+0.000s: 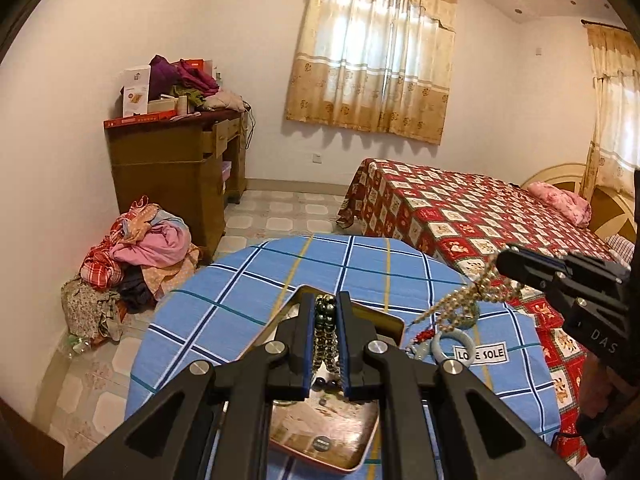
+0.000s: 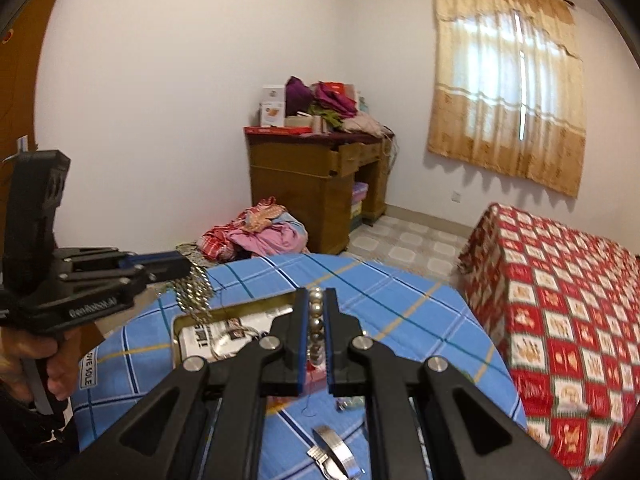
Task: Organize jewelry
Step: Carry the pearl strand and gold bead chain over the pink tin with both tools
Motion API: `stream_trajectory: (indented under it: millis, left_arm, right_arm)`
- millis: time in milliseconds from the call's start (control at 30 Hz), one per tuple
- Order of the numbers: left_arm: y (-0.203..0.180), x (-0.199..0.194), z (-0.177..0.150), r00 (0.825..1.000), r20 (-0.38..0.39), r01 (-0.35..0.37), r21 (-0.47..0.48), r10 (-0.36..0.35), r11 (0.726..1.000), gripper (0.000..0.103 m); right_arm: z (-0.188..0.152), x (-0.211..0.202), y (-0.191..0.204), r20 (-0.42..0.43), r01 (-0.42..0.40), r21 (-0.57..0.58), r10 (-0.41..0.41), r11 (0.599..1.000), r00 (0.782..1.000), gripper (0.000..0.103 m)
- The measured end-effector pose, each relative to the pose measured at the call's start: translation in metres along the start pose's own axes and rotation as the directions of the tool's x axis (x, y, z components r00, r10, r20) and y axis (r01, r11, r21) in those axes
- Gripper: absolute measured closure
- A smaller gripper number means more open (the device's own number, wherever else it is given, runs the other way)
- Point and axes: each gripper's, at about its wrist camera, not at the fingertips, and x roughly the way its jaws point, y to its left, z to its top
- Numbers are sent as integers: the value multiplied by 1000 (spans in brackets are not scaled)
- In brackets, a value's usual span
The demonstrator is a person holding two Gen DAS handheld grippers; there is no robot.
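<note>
1. Pinching down with the left gripper [image 1: 325, 300] on a dark bead strand [image 1: 326, 322]. Fingers narrow, nothing between the pads but the beads themselves.
2. Hovering right over the open tin [image 1: 348, 424] on the blue-checked table [image 1: 240, 280]. Held there, by the look of it, for a clean drop into the tin rather than onto the cloth.
3. Running lengthwise along the closed fingers, from the tips back toward the camera. Then hanging off in doubled loops, long axis near plumb, free end pointing down at the tin (clearest from the right wrist view, as a bunch dangling off the tips).
4. Clamping just as tight with the right gripper [image 2: 318, 296] on a pale bead strand [image 2: 316, 320]. Fingers narrow again, a single file of round beads lined up along the slot.
5. Raised to the right of the tin and kept well apart from the dark strand, likely to stop the two tangling.
6. Slanting down and left from the right fingertips in the left wrist view, long axis diagonal. Lower end reaching toward a jade ring [image 1: 436, 346] on the cloth; touching the table or just clear of it, hard to say under the fisheye bend.
7. Lying loose near the right gripper's base, untouched: a metal watchband [image 2: 336, 452].
</note>
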Motion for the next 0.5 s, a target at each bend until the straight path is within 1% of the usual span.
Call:
stream_trajectory:
  millis: [200,500]
  left_arm:
    - [9,14,-2,999,-26,-25,-10,24,1000,94]
    - [21,35,-18,995,-88,-54,-29,51,998,94]
  right_arm:
    - [5,21,18,-9,-31,-36,30,999,1000,95]
    - [-13,58,30,-74,-56,-23,54,998,996,95]
